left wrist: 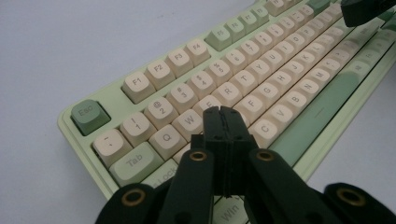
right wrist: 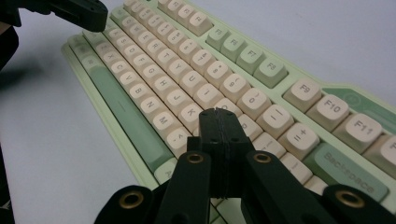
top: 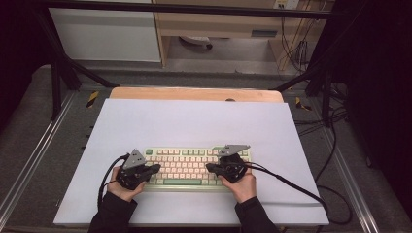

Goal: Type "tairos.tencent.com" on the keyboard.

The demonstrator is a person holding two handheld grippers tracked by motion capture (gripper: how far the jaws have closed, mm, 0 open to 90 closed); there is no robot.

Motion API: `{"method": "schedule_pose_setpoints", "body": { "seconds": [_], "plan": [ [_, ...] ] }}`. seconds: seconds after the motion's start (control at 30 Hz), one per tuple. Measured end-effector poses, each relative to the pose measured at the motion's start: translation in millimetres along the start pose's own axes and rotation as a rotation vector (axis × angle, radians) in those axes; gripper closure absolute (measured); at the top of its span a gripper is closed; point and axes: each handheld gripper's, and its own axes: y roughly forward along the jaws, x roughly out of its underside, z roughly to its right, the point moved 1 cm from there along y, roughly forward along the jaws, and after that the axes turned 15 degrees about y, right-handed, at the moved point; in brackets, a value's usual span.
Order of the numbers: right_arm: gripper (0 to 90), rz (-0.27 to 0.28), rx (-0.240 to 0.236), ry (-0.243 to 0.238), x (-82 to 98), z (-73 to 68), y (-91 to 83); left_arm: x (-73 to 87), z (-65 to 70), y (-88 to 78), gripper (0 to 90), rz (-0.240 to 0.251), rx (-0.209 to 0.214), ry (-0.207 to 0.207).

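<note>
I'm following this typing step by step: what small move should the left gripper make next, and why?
Probably a short dip straight down to press a key. The left gripper has its jaws shut into one narrow tip, poised over the keyboard around the home-row keys below W and E, while the right gripper sits shut over the other half.

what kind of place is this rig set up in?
Likely a lab or workshop data-collection station. A black metal frame surrounds the table, loose cables trail across the floor, and a white sheet covers the tabletop as a plain backdrop under the keyboard.
</note>
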Motion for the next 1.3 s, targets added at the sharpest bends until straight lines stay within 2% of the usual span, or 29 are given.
{"method": "schedule_pose_setpoints", "body": {
  "seconds": [0.4, 0.6, 0.83, 1.3],
  "plan": [
    [90.0, 0.004, -0.005, 0.012, 11.6, 9.0, -19.6, -12.7, 1.9, 5.6, 90.0, -0.003, -0.003, 0.007],
    [90.0, 0.002, -0.001, 0.016, 18.7, 13.1, -23.1, -19.0, 1.4, 10.5, 90.0, -0.003, -0.006, 0.004],
    [90.0, -0.001, -0.002, 0.02, 26.0, 16.3, -25.8, -27.0, 3.5, 23.6, 90.0, -0.014, -0.002, 0.01],
    [90.0, -0.001, -0.006, 0.029, 31.8, 18.3, -28.6, -26.0, 4.9, 42.3, 90.0, -0.034, -0.006, 0.012]
  ]
}}
